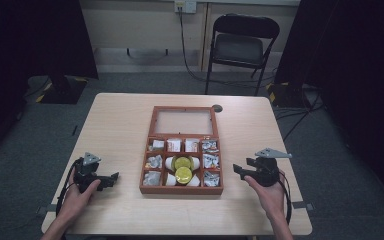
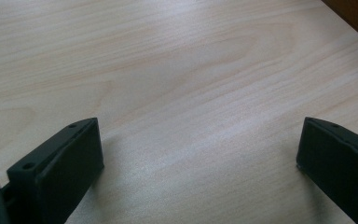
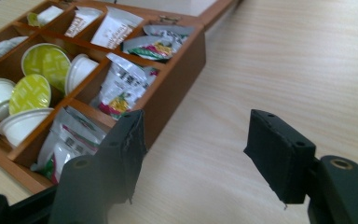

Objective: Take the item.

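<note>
A wooden compartment box (image 1: 181, 190) lies in the middle of the table with its glass lid (image 1: 184, 122) laid back open. Its middle cells hold white cups with yellow-green lids (image 1: 182, 168); foil sachets (image 3: 121, 88) and paper packets fill the other cells. My left gripper (image 1: 114, 177) rests low on the table left of the box, jaws wide apart over bare wood (image 2: 200, 135). My right gripper (image 1: 237, 169) hovers right of the box and points at its right wall (image 3: 177, 84). Its jaws (image 3: 196, 126) stand open with nothing between them.
The light wooden table (image 1: 120, 130) has bare room on both sides of the box. A small round grommet (image 1: 217, 108) sits near its far edge. Beyond it stands a black folding chair (image 1: 240, 45), with dark curtains at both sides.
</note>
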{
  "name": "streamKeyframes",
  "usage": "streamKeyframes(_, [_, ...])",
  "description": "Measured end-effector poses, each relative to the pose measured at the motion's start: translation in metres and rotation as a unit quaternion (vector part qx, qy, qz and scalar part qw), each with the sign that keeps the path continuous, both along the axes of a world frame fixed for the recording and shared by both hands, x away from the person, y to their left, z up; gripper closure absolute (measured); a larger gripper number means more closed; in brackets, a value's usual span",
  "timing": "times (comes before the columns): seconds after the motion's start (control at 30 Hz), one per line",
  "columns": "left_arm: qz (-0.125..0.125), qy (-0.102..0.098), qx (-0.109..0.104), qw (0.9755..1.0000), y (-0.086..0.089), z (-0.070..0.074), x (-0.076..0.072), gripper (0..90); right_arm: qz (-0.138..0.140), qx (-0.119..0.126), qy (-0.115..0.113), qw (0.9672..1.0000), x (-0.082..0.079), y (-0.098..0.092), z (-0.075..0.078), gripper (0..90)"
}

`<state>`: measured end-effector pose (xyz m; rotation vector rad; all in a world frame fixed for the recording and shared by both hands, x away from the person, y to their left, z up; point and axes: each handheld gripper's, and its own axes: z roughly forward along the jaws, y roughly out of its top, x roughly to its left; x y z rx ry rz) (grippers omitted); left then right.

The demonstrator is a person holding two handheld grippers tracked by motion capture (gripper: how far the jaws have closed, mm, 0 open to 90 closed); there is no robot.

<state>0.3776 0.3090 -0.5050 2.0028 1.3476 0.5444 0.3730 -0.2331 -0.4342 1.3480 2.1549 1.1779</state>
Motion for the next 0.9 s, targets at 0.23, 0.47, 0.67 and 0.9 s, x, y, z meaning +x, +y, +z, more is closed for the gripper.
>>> streamKeyframes(0.23, [0.0, 0.0, 0.0, 1.0, 0.0, 0.0, 0.0, 0.0, 0.024, 0.004, -0.003, 0.9997, 0.006, 0.019, 0.005, 37.7])
streamKeyframes(0.47, [0.0, 0.001, 0.001, 1.0, 0.0, 0.0, 0.0, 0.0, 0.045, 0.009, -0.005, 0.9989, 0.009, 0.033, 0.009, 39.6])
streamKeyframes(0.67, [0.0, 0.0, 0.0, 1.0, 0.0, 0.0, 0.0, 0.0, 0.059, 0.01, -0.008, 0.9982, 0.011, 0.043, 0.013, 40.6])
streamKeyframes(0.9, [0.0, 0.0, 0.0, 1.0, 0.0, 0.0, 0.0, 0.0, 0.087, 0.008, -0.013, 0.9961, 0.014, 0.061, 0.02, 43.4])
